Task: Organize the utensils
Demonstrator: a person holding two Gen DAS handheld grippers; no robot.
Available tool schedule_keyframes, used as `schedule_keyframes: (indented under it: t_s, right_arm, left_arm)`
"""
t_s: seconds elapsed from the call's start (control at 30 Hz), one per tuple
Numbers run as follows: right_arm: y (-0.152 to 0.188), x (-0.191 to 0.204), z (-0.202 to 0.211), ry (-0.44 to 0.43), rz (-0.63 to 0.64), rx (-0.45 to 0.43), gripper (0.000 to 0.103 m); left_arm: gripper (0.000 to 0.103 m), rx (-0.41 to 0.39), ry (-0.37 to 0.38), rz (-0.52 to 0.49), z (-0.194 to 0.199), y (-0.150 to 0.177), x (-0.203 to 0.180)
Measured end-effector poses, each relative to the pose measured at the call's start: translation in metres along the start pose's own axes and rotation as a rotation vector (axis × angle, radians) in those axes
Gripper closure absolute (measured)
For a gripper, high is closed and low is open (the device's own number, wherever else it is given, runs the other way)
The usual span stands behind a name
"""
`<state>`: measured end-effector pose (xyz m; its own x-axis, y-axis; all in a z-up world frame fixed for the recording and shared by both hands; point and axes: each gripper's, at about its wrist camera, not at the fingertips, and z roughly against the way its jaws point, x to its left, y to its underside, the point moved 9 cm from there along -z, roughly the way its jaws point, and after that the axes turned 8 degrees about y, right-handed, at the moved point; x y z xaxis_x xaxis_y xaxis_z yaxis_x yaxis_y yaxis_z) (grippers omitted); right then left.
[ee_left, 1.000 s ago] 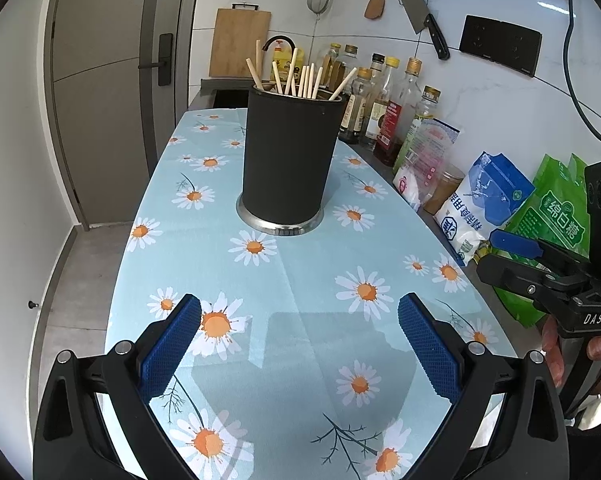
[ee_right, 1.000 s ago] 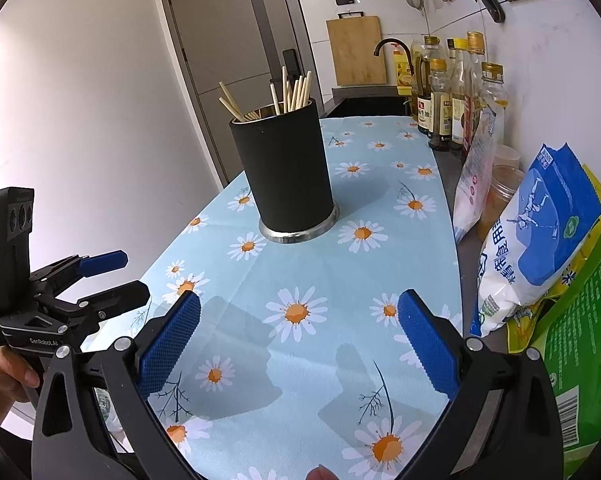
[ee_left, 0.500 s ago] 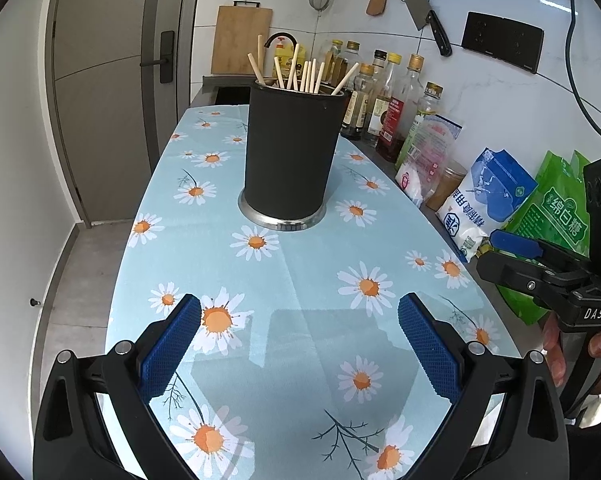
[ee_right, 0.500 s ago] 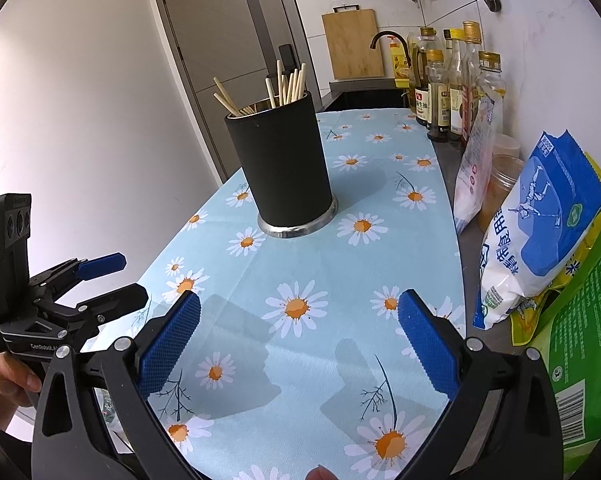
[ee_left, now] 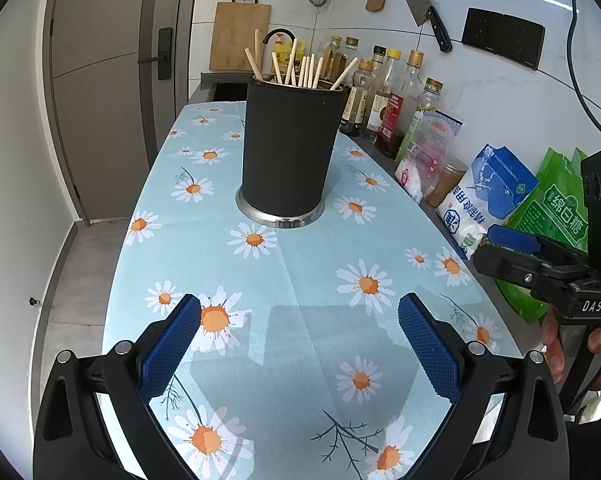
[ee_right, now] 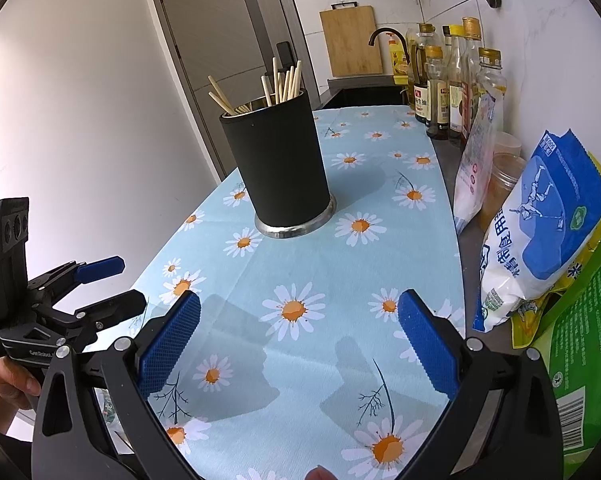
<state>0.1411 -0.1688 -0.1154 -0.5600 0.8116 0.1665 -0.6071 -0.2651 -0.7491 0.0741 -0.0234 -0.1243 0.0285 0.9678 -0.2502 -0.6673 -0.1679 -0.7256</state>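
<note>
Your left gripper (ee_left: 299, 344) is spread wide and holds nothing, low over the daisy cloth (ee_left: 300, 280) on the surface. The black holder (ee_left: 290, 148) stands upright at 12 o'clock, well apart from it, with chopsticks (ee_left: 300, 70) fanned out of its top. Your right gripper (ee_right: 299, 340) is also wide and empty, the holder at its 11 o'clock. Bags (ee_left: 488, 196) sit at 2 o'clock.

Light: bright daylight, even
Shadows: soft gripper shadows on tablecloth (ee_left: 284, 280) toward 6 o'clock
Distortion: strong fisheye bending, dark vignette corners
Focus: sharp throughout
</note>
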Motion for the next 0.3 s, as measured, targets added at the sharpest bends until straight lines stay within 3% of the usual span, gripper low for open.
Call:
schedule_keyframes:
  t_s: [0.3]
  right_arm:
    - [0.0010,-0.0023,-0.0050,-0.003,-0.014,0.011,0.005]
  left_arm:
    - [0.007,0.008,0.000,0.011,-0.0039,-0.0003,0.0007]
